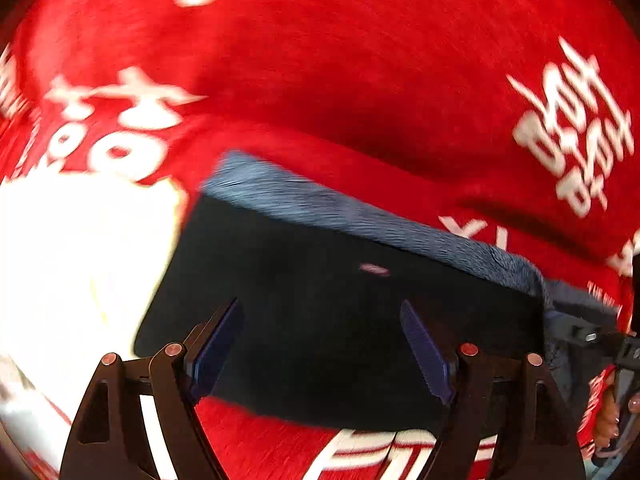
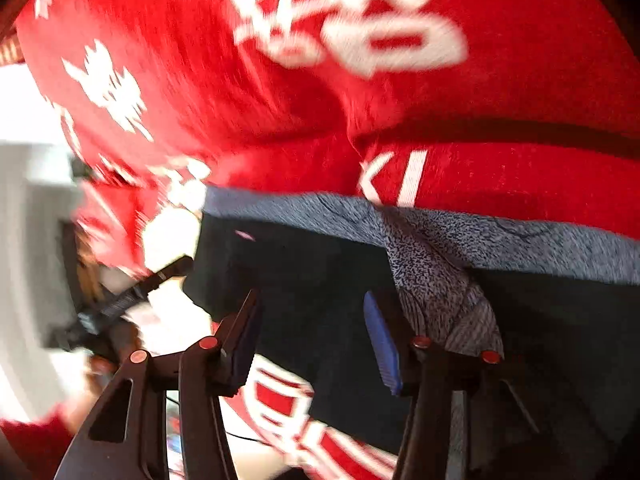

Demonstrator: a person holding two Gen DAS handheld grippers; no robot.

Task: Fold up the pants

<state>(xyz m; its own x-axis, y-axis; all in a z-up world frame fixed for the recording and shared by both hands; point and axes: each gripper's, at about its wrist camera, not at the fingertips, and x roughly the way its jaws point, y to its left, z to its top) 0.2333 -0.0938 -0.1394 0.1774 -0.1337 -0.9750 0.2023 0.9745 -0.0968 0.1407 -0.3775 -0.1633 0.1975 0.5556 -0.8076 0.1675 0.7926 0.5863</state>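
The pants (image 1: 340, 320) are dark navy with a fleecy grey-blue inner edge (image 1: 360, 216), and they lie folded on a red blanket. My left gripper (image 1: 320, 308) hovers over the dark cloth with its jaws wide apart and nothing pinched between the blue pads. The right wrist view shows the same pants (image 2: 320, 280). My right gripper (image 2: 312, 300) stands open above them. A flap of grey heathered fabric (image 2: 440, 292) drapes against the outer side of its right finger, not between the pads. Both views are motion-blurred.
A red blanket (image 1: 360, 60) with white lettering covers the surface under and beyond the pants. A bright white area (image 1: 60, 260) lies to the left. The other gripper and a hand show at the right edge (image 1: 592, 336) and at the left (image 2: 132, 296).
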